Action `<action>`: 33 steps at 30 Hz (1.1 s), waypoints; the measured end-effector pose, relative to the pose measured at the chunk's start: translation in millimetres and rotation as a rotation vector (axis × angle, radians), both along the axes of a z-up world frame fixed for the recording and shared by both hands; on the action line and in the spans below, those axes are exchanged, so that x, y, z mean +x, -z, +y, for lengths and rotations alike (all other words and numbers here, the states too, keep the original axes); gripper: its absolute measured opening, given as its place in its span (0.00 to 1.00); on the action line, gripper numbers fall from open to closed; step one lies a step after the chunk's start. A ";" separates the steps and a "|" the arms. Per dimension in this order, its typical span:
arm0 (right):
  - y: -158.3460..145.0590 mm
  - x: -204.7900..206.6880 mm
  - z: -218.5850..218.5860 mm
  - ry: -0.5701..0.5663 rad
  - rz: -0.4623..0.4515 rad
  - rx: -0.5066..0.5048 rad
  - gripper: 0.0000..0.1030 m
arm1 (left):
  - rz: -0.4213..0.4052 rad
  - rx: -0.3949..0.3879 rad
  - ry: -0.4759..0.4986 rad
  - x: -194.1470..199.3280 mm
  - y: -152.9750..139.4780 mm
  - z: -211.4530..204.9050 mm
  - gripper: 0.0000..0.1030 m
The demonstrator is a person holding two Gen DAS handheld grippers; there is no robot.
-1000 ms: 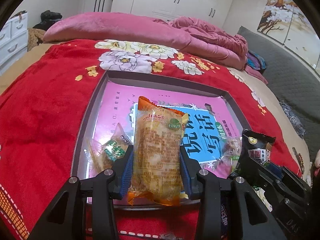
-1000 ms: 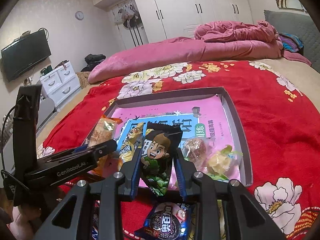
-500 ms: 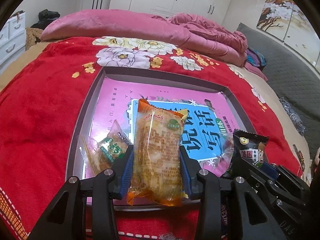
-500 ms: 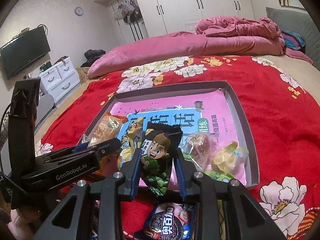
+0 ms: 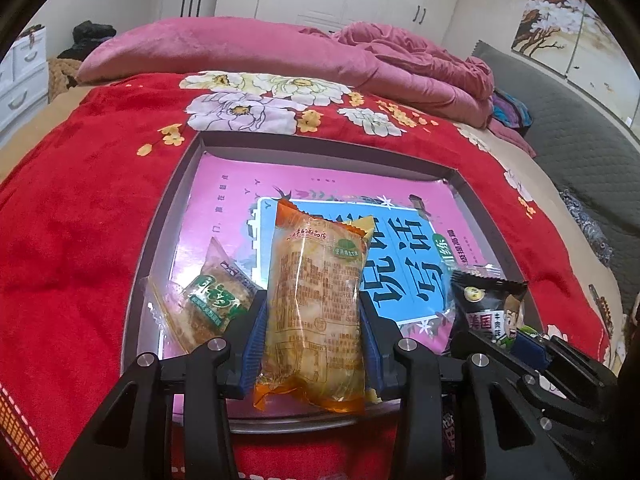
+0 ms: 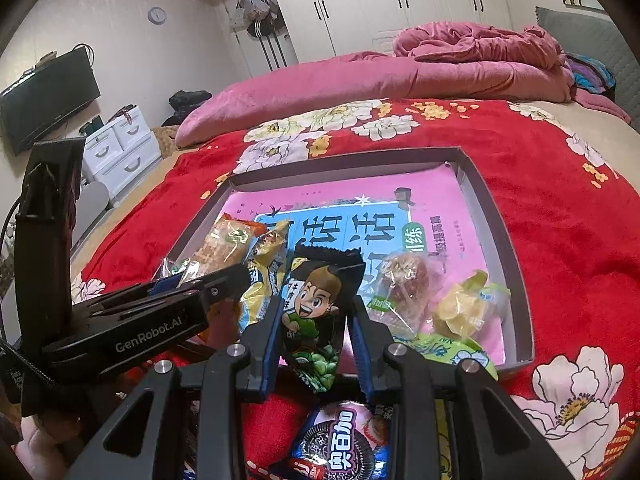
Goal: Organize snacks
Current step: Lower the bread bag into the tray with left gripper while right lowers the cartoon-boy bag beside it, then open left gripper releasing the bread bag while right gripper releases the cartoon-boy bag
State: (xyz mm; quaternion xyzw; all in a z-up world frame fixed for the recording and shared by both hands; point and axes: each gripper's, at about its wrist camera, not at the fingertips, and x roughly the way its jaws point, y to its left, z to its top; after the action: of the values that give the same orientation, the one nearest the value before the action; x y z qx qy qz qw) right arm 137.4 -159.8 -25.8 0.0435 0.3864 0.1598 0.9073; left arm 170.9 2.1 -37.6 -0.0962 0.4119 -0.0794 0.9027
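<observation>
Your left claw (image 5: 312,332) is clamped on the orange snack pack (image 5: 316,312) above the tray (image 5: 160,240); your right claw (image 6: 314,336) grips the black cartoon packet (image 6: 316,312) over the tray's near edge.

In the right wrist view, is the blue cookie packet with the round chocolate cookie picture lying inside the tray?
No, the blue cookie packet lies on the red blanket, in front of the tray's near edge.
</observation>
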 end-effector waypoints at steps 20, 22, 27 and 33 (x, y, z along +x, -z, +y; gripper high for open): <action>5.5 1.4 3.6 -0.001 0.018 -0.028 0.32 | 0.036 -0.025 0.009 5.3 7.3 -0.3 0.43; 5.6 1.3 3.8 -0.003 0.019 -0.027 0.33 | 0.037 -0.026 0.009 5.1 7.7 -0.6 0.43; 6.4 0.6 8.8 -0.036 0.019 -0.021 0.35 | 0.037 -0.027 0.009 4.9 7.8 -0.4 0.43; 7.9 -2.0 16.3 -0.066 0.024 -0.033 0.35 | 0.038 -0.028 0.009 5.1 7.9 -0.2 0.43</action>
State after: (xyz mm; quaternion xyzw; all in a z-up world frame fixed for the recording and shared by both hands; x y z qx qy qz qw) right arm 135.4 -143.5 -33.7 0.0175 0.4009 0.1827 0.8976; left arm 176.0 2.0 -45.4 -0.1087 0.4280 -0.0874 0.8930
